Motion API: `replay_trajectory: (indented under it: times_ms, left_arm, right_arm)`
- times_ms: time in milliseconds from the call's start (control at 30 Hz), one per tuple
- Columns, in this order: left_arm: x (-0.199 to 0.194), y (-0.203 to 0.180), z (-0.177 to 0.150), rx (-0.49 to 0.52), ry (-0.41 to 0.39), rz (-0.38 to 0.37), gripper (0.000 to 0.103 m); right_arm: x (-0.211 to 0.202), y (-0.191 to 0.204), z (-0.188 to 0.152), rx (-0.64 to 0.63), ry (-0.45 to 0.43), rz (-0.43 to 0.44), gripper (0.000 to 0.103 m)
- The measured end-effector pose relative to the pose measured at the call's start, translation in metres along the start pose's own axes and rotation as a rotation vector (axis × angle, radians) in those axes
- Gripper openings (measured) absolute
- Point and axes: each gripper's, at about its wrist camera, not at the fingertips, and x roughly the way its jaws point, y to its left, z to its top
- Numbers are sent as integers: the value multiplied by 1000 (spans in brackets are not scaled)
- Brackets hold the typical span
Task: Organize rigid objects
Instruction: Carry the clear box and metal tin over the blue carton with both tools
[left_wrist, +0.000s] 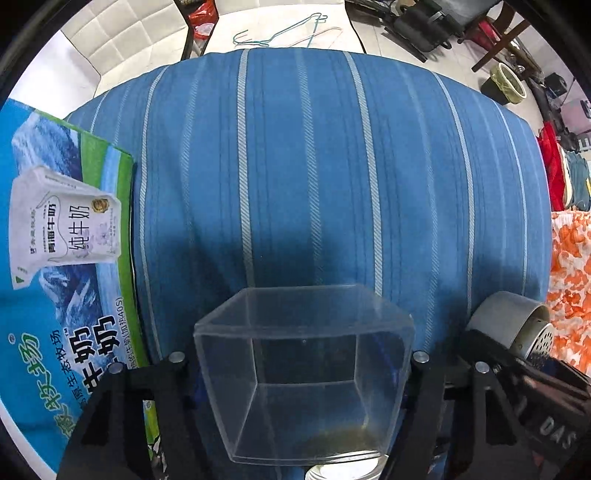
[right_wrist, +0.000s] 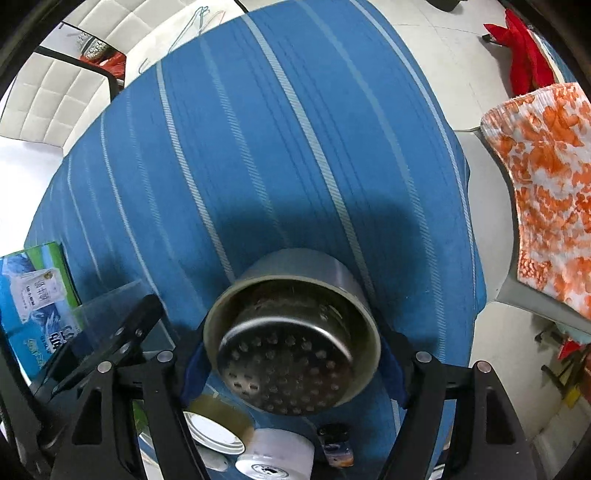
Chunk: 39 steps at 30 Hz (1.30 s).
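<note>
Clear plastic box: clamped between the closed fingers of the left gripper, held above the blue striped cloth, open mouth turned toward the camera; a yellowish stain is seen on its lower wall.

Metal cup: grey cylinder with a perforated steel strainer insert, gripped from both sides by the right gripper, mouth tilted toward the lens. It is also seen at the right edge of the left wrist view, just beside the box.

Milk carton case: blue and green, placed at the left edge of the cloth.

Small items below the cup: white round container, white dish, small dark jar.

Orange floral fabric: draped over a chair, well apart from the cloth.
</note>
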Motion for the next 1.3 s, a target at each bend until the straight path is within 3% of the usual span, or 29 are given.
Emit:
replay_trajectory:
  times_ms: [67, 233, 433, 867, 1033, 1300]
  left_arm:
    - [0, -4, -1, 7, -4, -1, 62]
    - [-5, -5, 1, 25, -23, 12, 61]
    - [-26, 1, -14, 35, -79, 15, 61]
    - [-87, 17, -61, 72, -205, -24, 61]
    - [-125, 31, -81, 82, -281, -42, 61]
    - [-183, 76, -95, 61, -389, -34, 61]
  right_arm:
    - [-1, 3, -2, -11, -10, -16, 75]
    - [-9, 5, -12, -49, -58, -55, 73]
    - [-20, -3, -27, -73, -97, -42, 73]
    - [-91, -6, -82, -158, -279, -15, 73]
    - [-129, 11, -109, -185, -331, 10, 73]
    - [-173, 75, -162, -262, -401, 41, 73]
